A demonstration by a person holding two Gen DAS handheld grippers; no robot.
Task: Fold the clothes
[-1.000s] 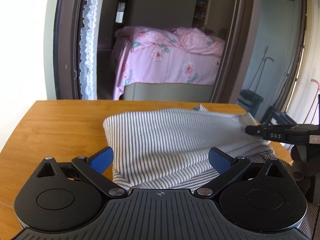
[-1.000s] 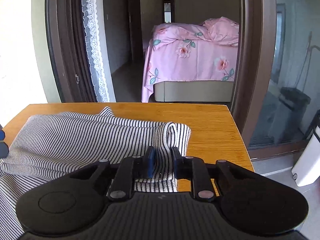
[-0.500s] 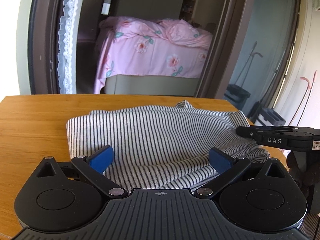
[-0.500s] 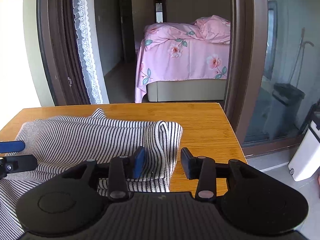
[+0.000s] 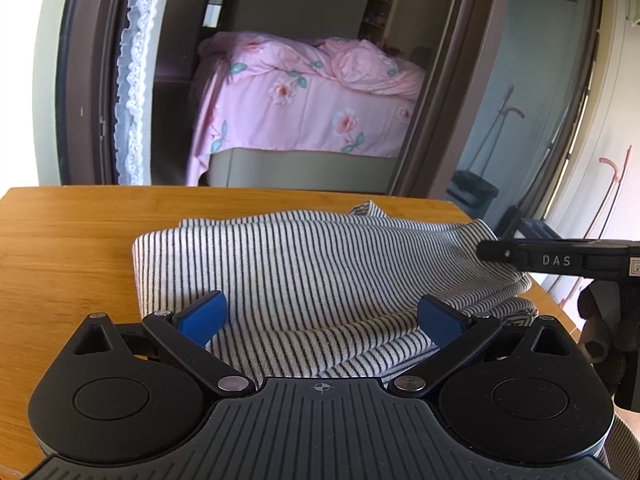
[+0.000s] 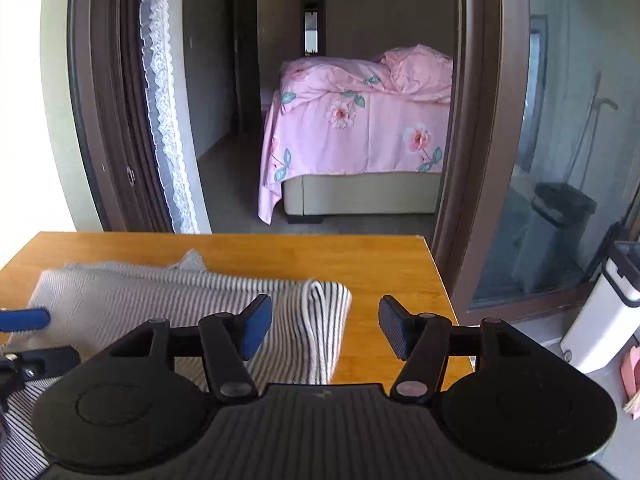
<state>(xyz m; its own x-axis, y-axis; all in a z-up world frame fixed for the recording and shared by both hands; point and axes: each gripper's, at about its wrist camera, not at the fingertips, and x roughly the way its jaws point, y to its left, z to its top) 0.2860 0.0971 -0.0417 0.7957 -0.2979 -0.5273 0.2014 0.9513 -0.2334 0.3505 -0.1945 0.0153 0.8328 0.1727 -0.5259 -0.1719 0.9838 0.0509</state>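
A black-and-white striped garment [image 5: 312,272] lies folded over on the wooden table [image 5: 60,248]. My left gripper [image 5: 322,318] is open wide and empty, just above the garment's near part. My right gripper [image 6: 326,326] is open and empty, with the garment's folded right edge [image 6: 326,320] lying between its fingers, untouched. The garment also shows in the right wrist view [image 6: 160,296]. The right gripper's finger [image 5: 560,260], marked DAS, shows at the right of the left wrist view. The left gripper's blue pad [image 6: 24,314] shows at the left of the right wrist view.
The table's right edge [image 6: 440,280] is close to the garment's fold. Beyond the table is a doorway with a lace curtain [image 6: 168,120] and a pink floral bed [image 6: 360,136]. A white bin [image 6: 600,312] stands on the floor at the right.
My right gripper has opened and let go of the garment's folded right edge, and has drawn back a little. My left gripper stayed open and shifted slightly over the garment.
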